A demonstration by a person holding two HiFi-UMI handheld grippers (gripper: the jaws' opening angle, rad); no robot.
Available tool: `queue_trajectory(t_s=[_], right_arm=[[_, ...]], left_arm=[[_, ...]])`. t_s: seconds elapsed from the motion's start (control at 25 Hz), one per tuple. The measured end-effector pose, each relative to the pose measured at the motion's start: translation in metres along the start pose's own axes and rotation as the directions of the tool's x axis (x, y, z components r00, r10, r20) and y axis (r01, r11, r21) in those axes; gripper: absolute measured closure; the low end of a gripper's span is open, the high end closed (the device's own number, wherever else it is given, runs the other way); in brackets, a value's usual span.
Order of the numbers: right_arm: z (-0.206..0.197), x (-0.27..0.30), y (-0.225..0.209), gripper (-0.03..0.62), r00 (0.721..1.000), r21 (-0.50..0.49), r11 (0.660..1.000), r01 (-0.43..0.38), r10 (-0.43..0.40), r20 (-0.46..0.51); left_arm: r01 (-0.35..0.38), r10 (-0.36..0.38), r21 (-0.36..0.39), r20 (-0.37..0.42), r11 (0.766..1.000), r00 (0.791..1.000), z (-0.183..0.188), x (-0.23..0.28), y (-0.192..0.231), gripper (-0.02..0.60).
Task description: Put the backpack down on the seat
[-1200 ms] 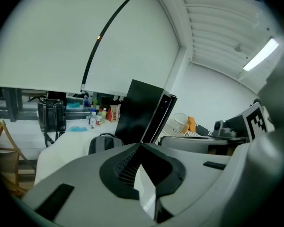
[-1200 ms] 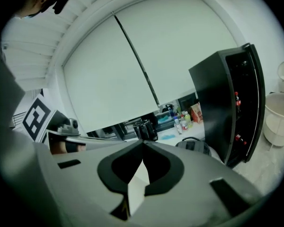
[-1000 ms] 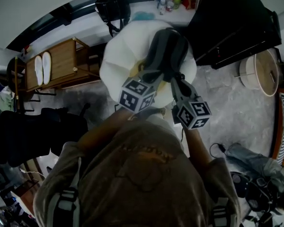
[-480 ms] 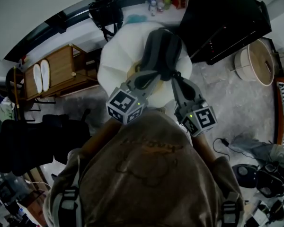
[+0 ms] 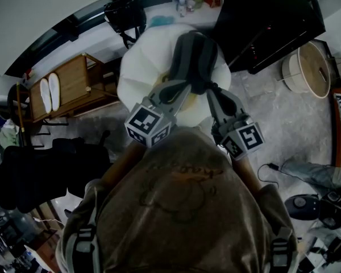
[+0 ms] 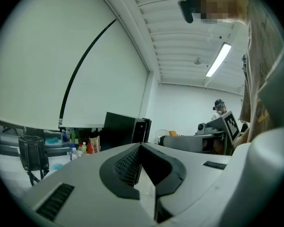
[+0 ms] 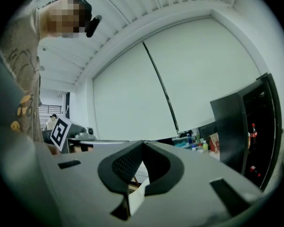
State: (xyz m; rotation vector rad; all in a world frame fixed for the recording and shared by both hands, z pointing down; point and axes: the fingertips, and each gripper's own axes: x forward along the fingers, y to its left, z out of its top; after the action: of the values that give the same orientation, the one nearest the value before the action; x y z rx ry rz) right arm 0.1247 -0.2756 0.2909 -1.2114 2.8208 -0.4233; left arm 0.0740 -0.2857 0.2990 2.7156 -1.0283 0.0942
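Note:
A white, petal-shaped round seat stands on the floor ahead of me. A black bag, perhaps the backpack, rests apart at the white counter's edge and shows in the left gripper view. Both grippers are raised and point up and forward over the seat. My left gripper is shut with nothing in it. Beside it, my right gripper is also shut and empty. Each gripper's marker cube shows in the other's view. Grey straps lie over the person's shoulders.
A wooden rack with white slippers stands left of the seat. A tall black cabinet is at the right, with bottles on the counter behind. A dark heap lies at the left. A round bin and cables sit on the right floor.
Both marker cubes have drawn slightly apart and back toward the person's chest. The jaws have stayed shut and empty over the seat.

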Motion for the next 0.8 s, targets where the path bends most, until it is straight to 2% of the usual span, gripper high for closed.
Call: queue_trajectory(t_s=[0.8], right_arm=[[-0.013, 0.004, -0.007, 0.595, 1.000, 0.025, 1.000, 0.000, 0.001, -0.022]], left_arm=[[-0.037, 0.033, -0.065, -0.065, 0.997, 0.997, -0.030, 0.003, 0.013, 0.581]])
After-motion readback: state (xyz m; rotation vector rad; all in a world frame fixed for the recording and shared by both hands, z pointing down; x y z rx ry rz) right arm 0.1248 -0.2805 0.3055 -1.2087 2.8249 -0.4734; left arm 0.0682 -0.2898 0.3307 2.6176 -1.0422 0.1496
